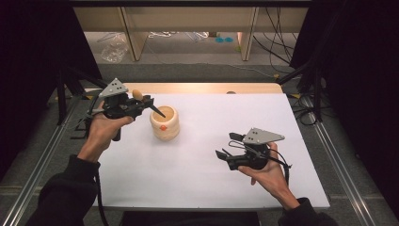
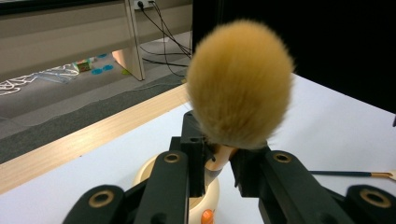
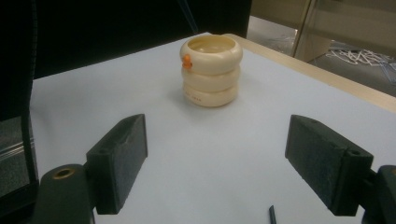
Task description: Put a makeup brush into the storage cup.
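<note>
While the left hand-held gripper clamps the brush, its handle nears the cup. Right hand-held gripper, at 4 o'clock, gapes empty. Next: lower straight in.

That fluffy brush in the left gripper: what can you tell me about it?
The brush has a big, rounded head of soft tan bristles, paler at the tips, on a short orange-brown neck. The left gripper clamps that neck between its black jaws, so the head stands up and out past them. It is held in the air just over the cream ringed holder, near the table's far left part. Its handle below the jaws is hidden.
</note>
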